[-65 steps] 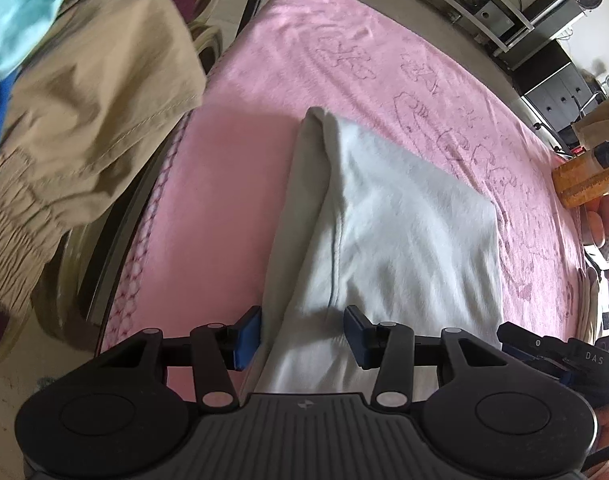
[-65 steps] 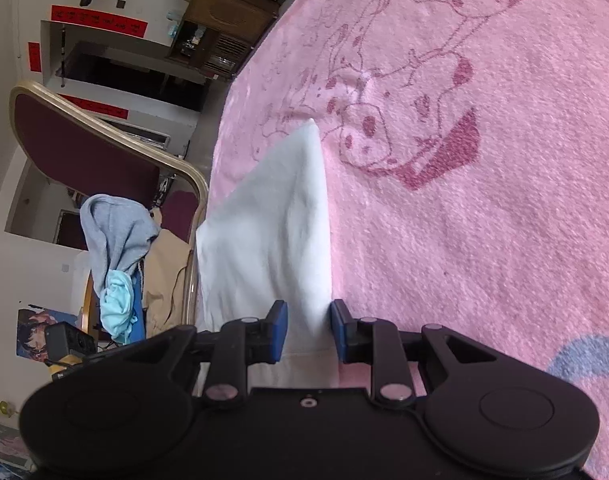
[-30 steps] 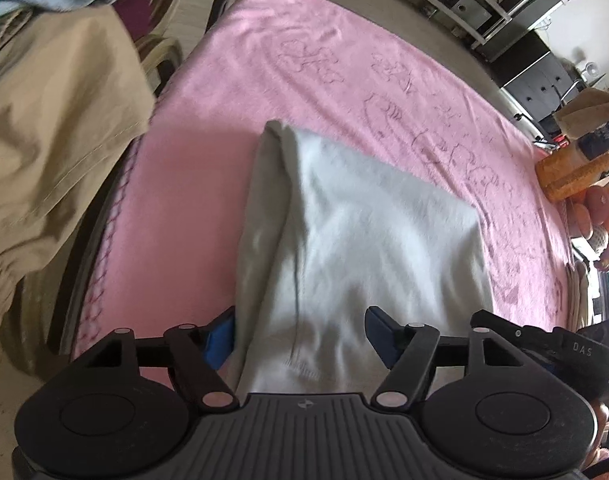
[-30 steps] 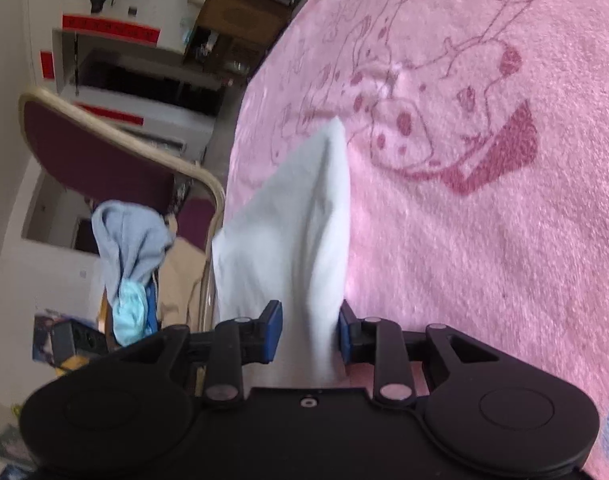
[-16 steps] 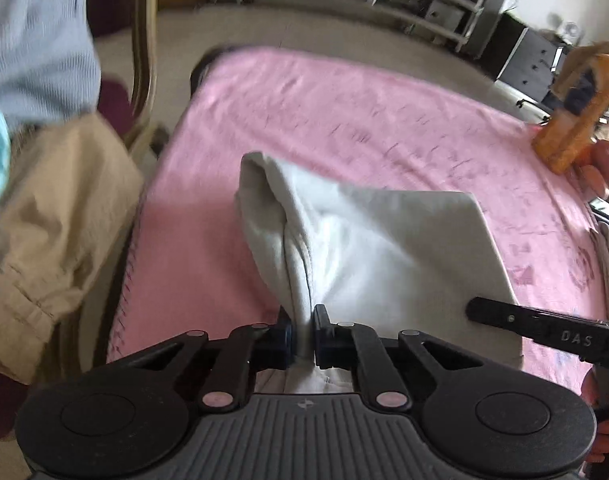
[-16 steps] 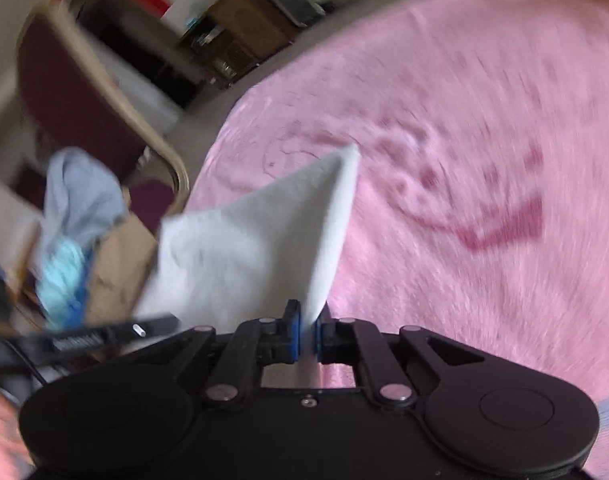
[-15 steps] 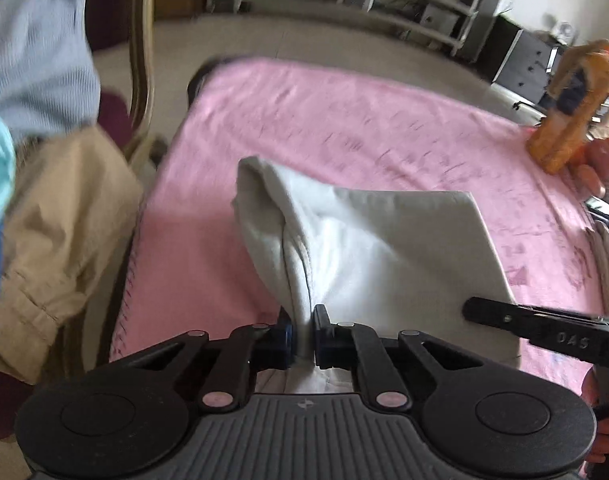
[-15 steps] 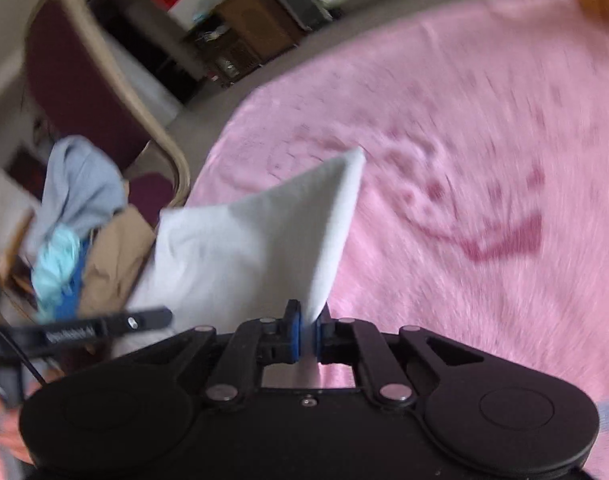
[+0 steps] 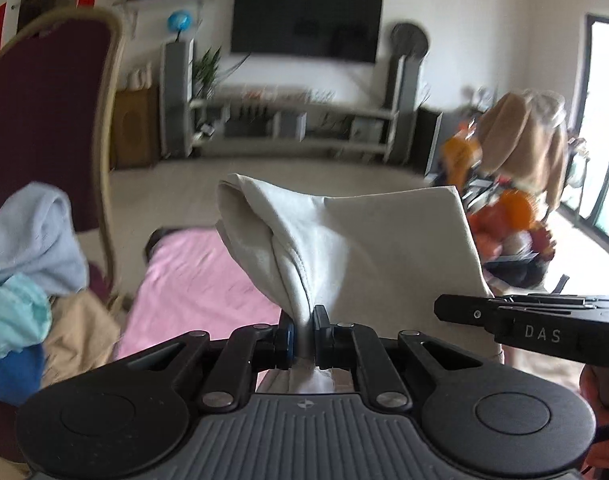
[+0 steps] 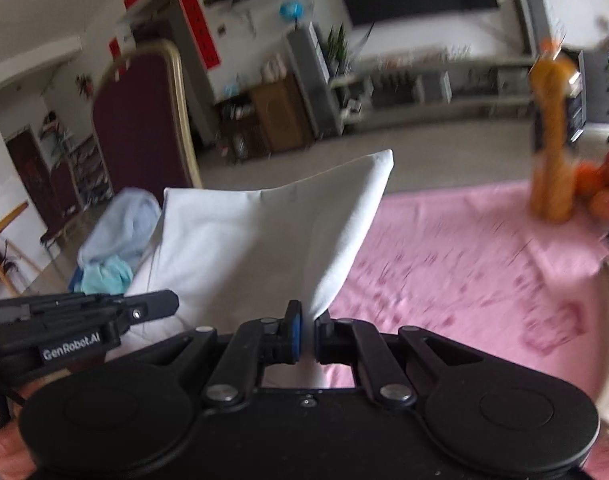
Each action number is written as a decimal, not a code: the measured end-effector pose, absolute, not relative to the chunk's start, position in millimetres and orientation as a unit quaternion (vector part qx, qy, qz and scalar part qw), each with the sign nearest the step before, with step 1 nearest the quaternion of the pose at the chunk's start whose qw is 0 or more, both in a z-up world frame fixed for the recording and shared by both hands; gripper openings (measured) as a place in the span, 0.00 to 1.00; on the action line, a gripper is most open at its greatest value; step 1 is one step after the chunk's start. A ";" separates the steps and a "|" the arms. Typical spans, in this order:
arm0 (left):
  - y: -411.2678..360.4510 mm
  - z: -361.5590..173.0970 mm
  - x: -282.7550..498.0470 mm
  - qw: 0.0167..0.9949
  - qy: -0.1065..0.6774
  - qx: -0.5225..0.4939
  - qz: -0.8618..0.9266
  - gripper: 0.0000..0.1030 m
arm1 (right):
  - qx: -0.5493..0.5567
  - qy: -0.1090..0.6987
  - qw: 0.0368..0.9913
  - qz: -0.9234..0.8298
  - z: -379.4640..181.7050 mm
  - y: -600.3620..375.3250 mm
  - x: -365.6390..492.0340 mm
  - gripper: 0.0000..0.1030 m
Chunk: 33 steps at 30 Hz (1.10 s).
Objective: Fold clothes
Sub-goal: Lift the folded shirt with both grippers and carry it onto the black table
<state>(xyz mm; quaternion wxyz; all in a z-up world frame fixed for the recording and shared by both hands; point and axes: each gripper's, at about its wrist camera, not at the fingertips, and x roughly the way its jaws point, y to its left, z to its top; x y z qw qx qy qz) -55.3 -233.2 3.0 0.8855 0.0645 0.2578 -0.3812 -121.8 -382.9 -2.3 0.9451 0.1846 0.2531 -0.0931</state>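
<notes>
A folded white garment (image 9: 368,248) hangs in the air above the pink-covered table (image 9: 192,280), stretched between both grippers. My left gripper (image 9: 303,334) is shut on a bunched corner of it. My right gripper (image 10: 307,332) is shut on the opposite corner of the same white garment (image 10: 264,232). The cloth's far edge stands up in front of each camera and hides part of the table. In the left wrist view the right gripper's black body (image 9: 544,326) shows at the right; in the right wrist view the left gripper's body (image 10: 76,316) shows at the left.
A maroon chair (image 9: 44,120) at the table's left holds a pile of clothes: light blue (image 9: 28,236), aqua (image 9: 12,316) and tan (image 9: 80,340). An orange bottle (image 10: 552,140) and orange fruit (image 10: 600,188) stand at the table's far right. The pink table (image 10: 464,264) stretches to the right.
Both grippers closed on the garment's near corners and lifted it off the table. The cameras tilted up from the tabletop toward the room, and the cloth now hangs between them.
</notes>
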 end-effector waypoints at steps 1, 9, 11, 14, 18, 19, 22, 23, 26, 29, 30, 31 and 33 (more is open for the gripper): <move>-238.0 6.1 -61.0 0.883 0.256 0.061 -0.388 0.07 | 0.178 0.244 0.948 -0.102 5.7 -383.2 -131.7 0.06; -288.2 16.7 -100.7 0.854 0.260 0.045 -0.448 0.08 | 0.173 0.213 0.947 -0.170 31.5 -414.2 -205.3 0.06; -309.4 16.7 -109.1 0.845 0.266 0.043 -0.462 0.07 | 0.175 0.208 0.943 -0.189 33.2 -427.2 -220.0 0.06; -342.5 16.4 -122.0 0.832 0.269 0.037 -0.484 0.07 | 0.181 0.196 0.939 -0.219 40.3 -451.4 -241.2 0.06; -386.9 15.2 -144.2 0.819 0.261 0.032 -0.511 0.07 | 0.175 0.178 0.932 -0.263 49.6 -487.5 -269.7 0.06; -398.3 12.7 -148.1 0.815 0.263 0.032 -0.516 0.08 | 0.174 0.177 0.930 -0.272 49.7 -492.9 -278.2 0.06; -430.6 1.7 -156.0 0.803 0.275 0.035 -0.528 0.08 | 0.181 0.179 0.922 -0.293 43.9 -518.6 -292.6 0.06; -441.1 -2.6 -158.0 0.799 0.280 0.036 -0.532 0.07 | 0.184 0.180 0.918 -0.300 41.6 -527.4 -297.2 0.06; -470.2 -18.7 -162.4 0.789 0.296 0.045 -0.537 0.08 | 0.189 0.191 0.910 -0.316 28.3 -553.8 -305.4 0.06; -494.6 -39.2 -161.6 0.783 0.315 0.052 -0.534 0.07 | 0.194 0.207 0.903 -0.322 11.5 -579.8 -310.6 0.06; -502.2 -46.6 -161.7 0.782 0.322 0.053 -0.532 0.08 | 0.197 0.213 0.901 -0.323 5.5 -587.9 -310.2 0.06; -508.9 -54.7 -160.2 0.780 0.329 0.056 -0.530 0.08 | 0.200 0.218 0.899 -0.323 -0.6 -595.7 -309.9 0.06; -522.3 -70.8 -157.4 0.776 0.343 0.061 -0.526 0.08 | 0.209 0.225 0.896 -0.322 -12.8 -610.4 -309.6 0.06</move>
